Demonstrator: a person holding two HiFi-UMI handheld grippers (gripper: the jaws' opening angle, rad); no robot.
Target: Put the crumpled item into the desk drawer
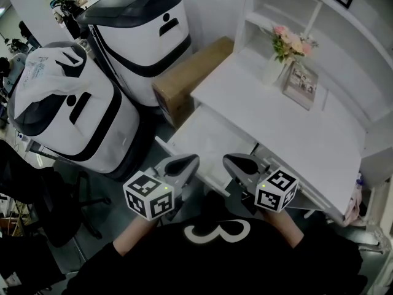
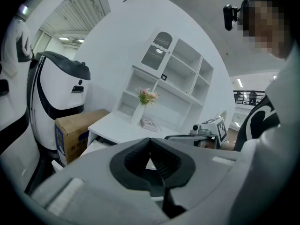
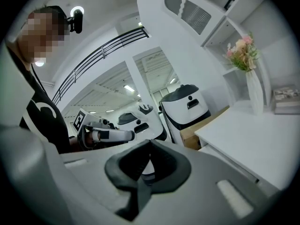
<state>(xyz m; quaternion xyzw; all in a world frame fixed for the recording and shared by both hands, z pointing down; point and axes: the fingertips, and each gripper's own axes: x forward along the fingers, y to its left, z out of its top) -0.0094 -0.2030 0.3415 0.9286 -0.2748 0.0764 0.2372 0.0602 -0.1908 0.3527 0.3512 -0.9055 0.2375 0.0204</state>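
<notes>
The white desk (image 1: 288, 125) stands ahead of me, and its drawer (image 1: 206, 141) is pulled out toward me; what shows of its inside looks plain white. No crumpled item shows in any view. My left gripper (image 1: 191, 160) is held close to my chest, below the drawer's front edge, jaws shut with nothing between them. Beside it my right gripper (image 1: 228, 160) is shut and empty too. In the left gripper view the closed jaw tips (image 2: 150, 140) point at the desk, with the right gripper (image 2: 206, 128) alongside. The right gripper view shows its own closed tips (image 3: 150, 142) and the left gripper (image 3: 101, 134).
Two large white-and-black machines (image 1: 141, 35) (image 1: 67, 112) stand left of the desk, with a cardboard box (image 1: 190, 72) wedged against the desk's side. A vase of flowers (image 1: 284, 49) and a book (image 1: 301, 85) sit on the desktop under the white shelves (image 1: 288, 5). A black chair (image 1: 55, 208) is at my left.
</notes>
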